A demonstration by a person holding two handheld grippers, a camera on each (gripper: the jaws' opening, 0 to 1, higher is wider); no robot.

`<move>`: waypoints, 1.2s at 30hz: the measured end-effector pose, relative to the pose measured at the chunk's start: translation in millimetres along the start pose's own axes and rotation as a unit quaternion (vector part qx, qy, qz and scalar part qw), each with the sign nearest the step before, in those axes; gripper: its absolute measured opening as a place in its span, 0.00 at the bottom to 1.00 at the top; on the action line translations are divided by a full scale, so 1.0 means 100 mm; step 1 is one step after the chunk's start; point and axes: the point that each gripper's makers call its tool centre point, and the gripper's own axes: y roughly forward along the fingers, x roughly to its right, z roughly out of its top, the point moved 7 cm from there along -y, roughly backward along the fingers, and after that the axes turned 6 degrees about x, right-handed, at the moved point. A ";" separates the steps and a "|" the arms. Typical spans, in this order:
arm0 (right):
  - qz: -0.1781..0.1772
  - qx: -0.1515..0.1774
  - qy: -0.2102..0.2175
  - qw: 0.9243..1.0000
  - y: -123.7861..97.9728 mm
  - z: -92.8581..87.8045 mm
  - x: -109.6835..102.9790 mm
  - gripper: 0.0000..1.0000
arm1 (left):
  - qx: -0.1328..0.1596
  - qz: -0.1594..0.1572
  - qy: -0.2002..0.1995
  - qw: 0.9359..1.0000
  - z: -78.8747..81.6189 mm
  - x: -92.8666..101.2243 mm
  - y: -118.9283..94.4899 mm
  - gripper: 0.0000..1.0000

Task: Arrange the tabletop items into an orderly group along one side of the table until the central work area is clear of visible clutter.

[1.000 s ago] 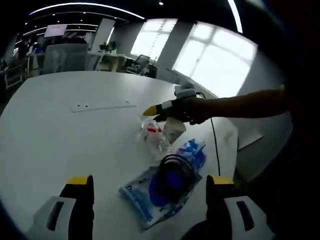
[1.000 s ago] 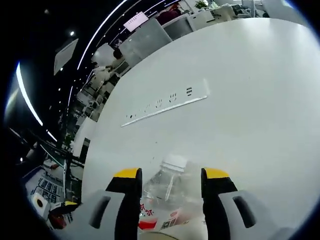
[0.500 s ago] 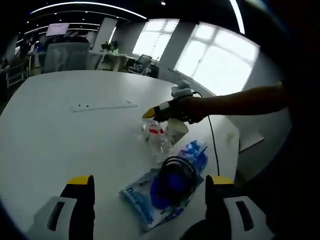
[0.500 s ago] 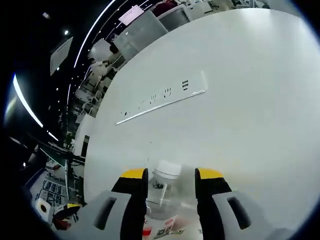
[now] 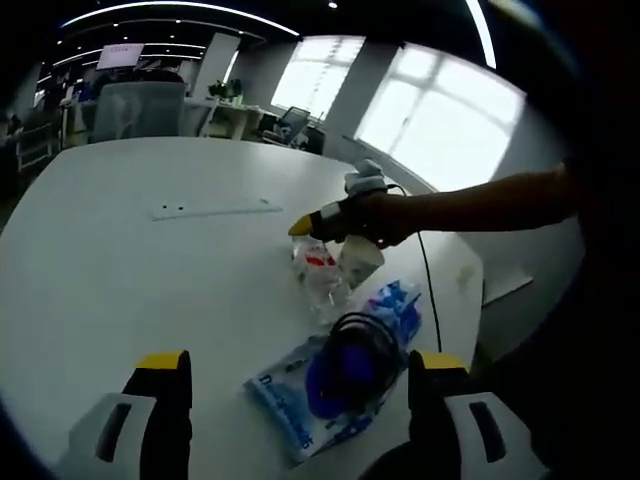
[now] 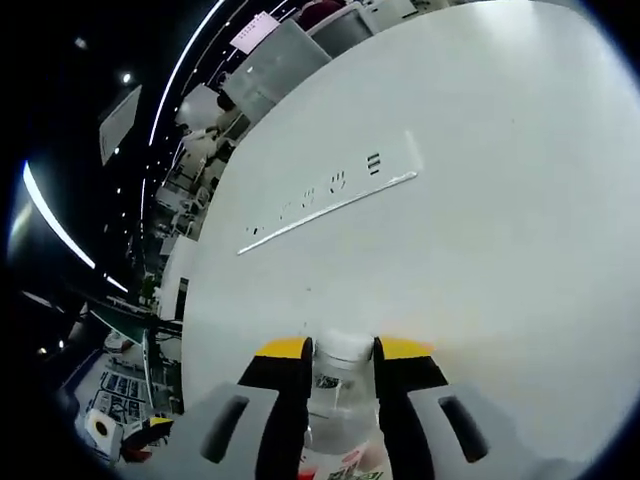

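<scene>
Currently, a large white bench (image 5: 120, 290) is seen ahead of both tongs, with a recessed socket strip (image 5: 215, 209) set into its surface well beyond the items. An office with chairs (image 5: 130, 110) and bright windows (image 5: 440, 130) is visible past the far edge of the bench.

In the left gripper view, the left tongs (image 5: 298, 385) are held wide apart, with nothing between the yellow-tipped jaws. Just ahead of them, slightly toward the right jaw, a blue-and-white packet (image 5: 300, 395) is laid flat on the bench. A coil of black cable (image 5: 362, 345) over a blue object is resting on top of the packet. Further ahead, a clear plastic bottle (image 5: 318, 272) with a red-and-white label is found, and a pale paper cup (image 5: 360, 262) is placed just beside it. The right tongs (image 5: 305, 226) enter from the right side of this view, held by a hand (image 5: 385, 218) on an outstretched arm, at the top of the bottle. A black cord (image 5: 430, 285) trails from the hand across the bench.

In the right gripper view, the right tongs (image 6: 344, 352) are drawn narrow, and the clear plastic bottle (image 6: 340, 405) is clamped between the jaws at its neck, with the white cap (image 6: 345, 345) level with the jaw tips. The socket strip (image 6: 330, 195) lies well ahead of the jaws.
</scene>
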 end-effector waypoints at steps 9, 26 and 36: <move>-0.003 0.004 -0.011 1.000 -0.05 0.00 -0.07 0.19 | 0.003 0.001 0.003 1.000 0.01 0.02 -0.02 0.87; 0.017 0.045 -0.070 0.996 -0.39 0.05 -0.40 0.17 | 0.016 -0.006 0.024 1.000 -0.01 0.21 -0.17 0.86; 0.026 0.083 -0.131 0.988 -0.63 0.07 -0.62 0.17 | 0.021 -0.009 0.036 0.999 -0.05 0.33 -0.25 0.86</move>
